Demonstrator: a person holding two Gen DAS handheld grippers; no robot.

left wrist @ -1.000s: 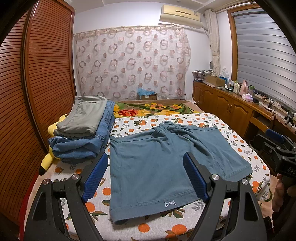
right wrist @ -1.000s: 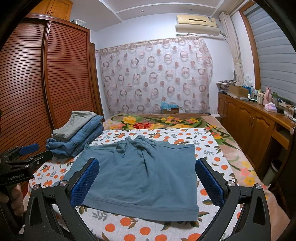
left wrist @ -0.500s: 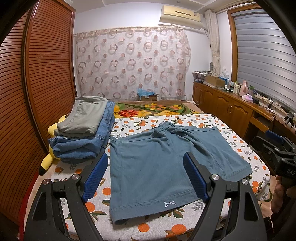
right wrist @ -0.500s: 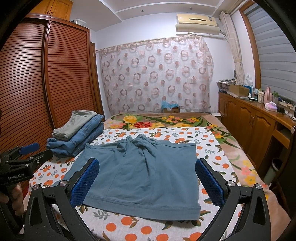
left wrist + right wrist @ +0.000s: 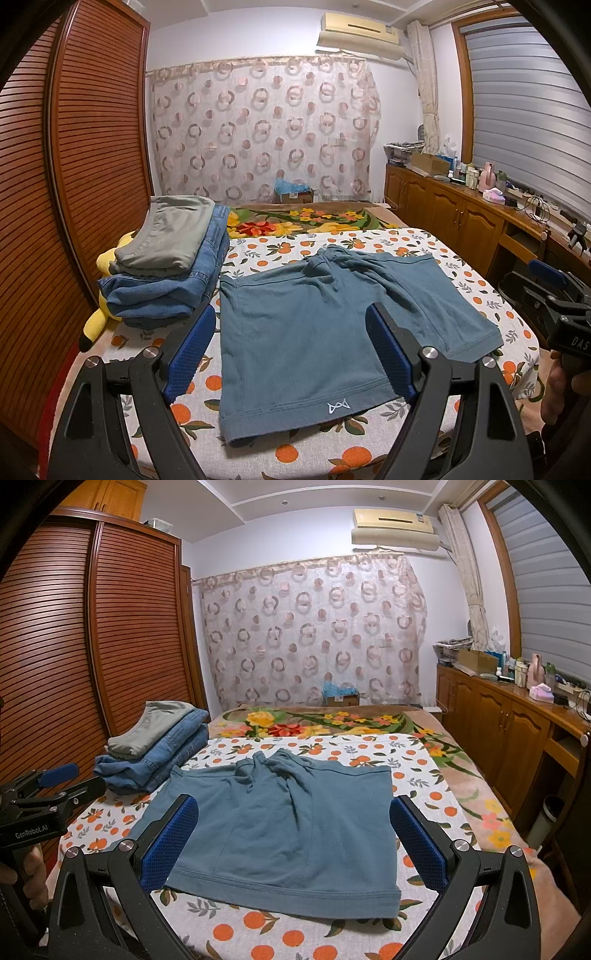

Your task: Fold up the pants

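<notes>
Closest in, both tongs are wide apart and holding nothing: the left gripper [image 5: 290, 354] hangs over the near left leg hem and the right gripper [image 5: 293, 843] over the near right leg, neither touching cloth as far as I can see. Under them the teal-blue cotton shorts [image 5: 321, 332] lie spread flat on the white bedsheet printed with oranges and leaves [image 5: 373, 245], hems toward the cameras and the bunched waistband at the far end. So folding hasn't started, I'd say: no crease yet, both legs side by side, every fold left to do. Just beside the shorts on the left sits a stack of folded blue jeans with grey trousers on top [image 5: 170, 266], probably finished ones. Past that, a flowery brown blanket [image 5: 332, 723]
</notes>
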